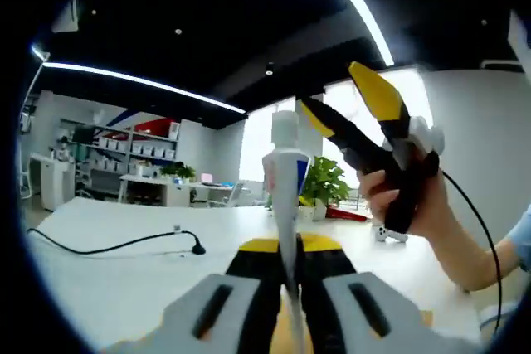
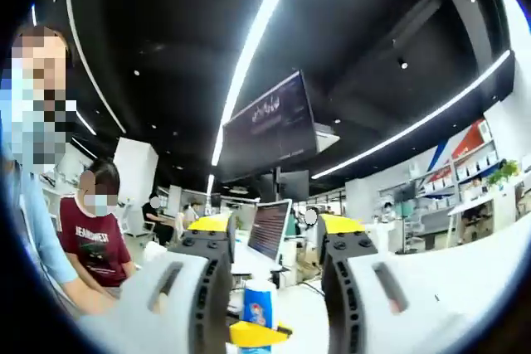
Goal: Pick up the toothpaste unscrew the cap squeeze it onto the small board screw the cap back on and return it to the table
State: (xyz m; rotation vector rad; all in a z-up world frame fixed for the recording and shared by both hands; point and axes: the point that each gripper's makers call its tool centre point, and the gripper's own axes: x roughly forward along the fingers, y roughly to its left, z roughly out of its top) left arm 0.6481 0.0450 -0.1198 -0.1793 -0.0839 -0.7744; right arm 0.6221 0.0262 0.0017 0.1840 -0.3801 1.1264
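Two grippers meet at one toothpaste tube above the white table [image 1: 124, 288].
The left gripper [image 1: 290, 267] clamps the upright toothpaste tube [image 1: 286, 184] by its flat end; the right gripper [image 1: 336, 105], held by a hand [image 1: 415, 196], is spread wide beside the white cap [image 1: 284, 128].

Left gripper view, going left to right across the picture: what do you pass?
Black cable on the white table → toothpaste tube upright in the left gripper → potted plant → right gripper, open, held in a hand.
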